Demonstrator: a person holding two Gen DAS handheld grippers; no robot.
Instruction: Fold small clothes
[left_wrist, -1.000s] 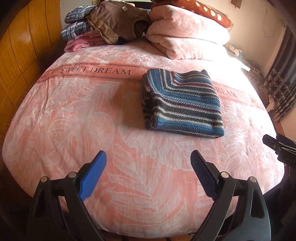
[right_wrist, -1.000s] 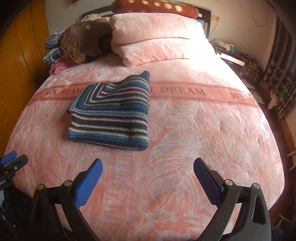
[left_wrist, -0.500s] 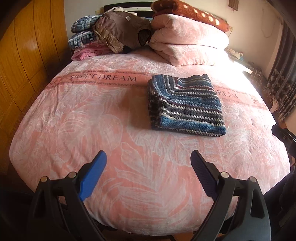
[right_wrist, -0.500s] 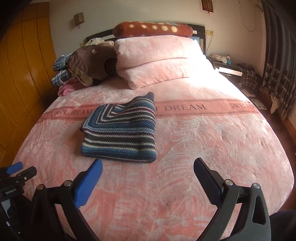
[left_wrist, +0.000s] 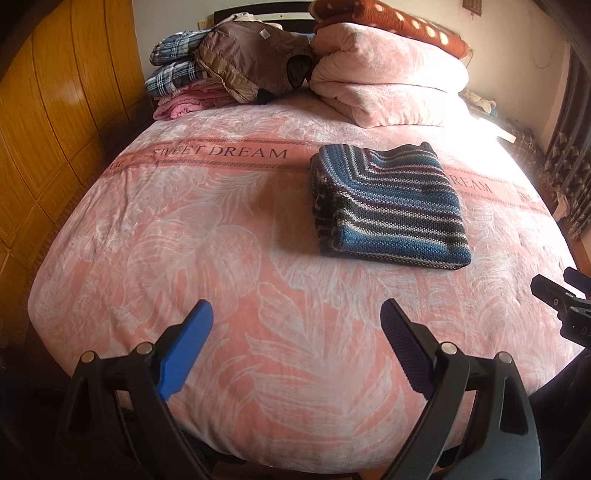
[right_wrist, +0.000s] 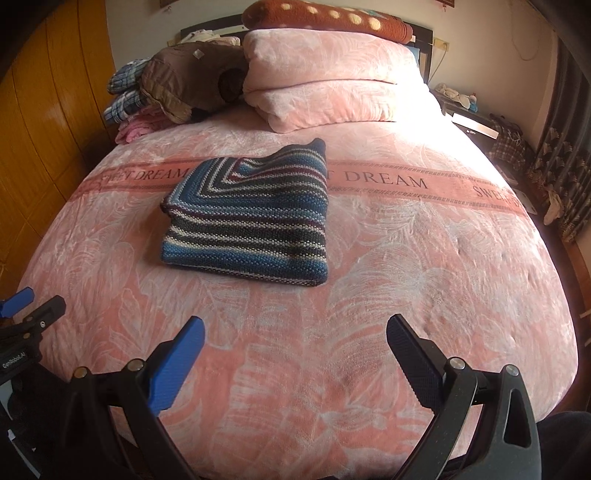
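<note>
Near strip: bare bedspread (left_wrist: 229, 258) lies between your left gripper (left_wrist: 297, 317) and the folded striped knit (left_wrist: 388, 206); nothing stands on it.
Left side: you have open cover from the near edge up to the lettered band.
Right side: open cover runs right of the knit (right_wrist: 251, 218) to the bed edge, ahead of your right gripper (right_wrist: 295, 332).
Centre: the knit is the only item mid-bed.
Far left: clothes pile (left_wrist: 229, 66) blocks the corner.
Far right: stacked pillows (right_wrist: 328, 85) block the headboard end.
Left flank: wooden panels (left_wrist: 55, 110) stand close beside the bed.
</note>
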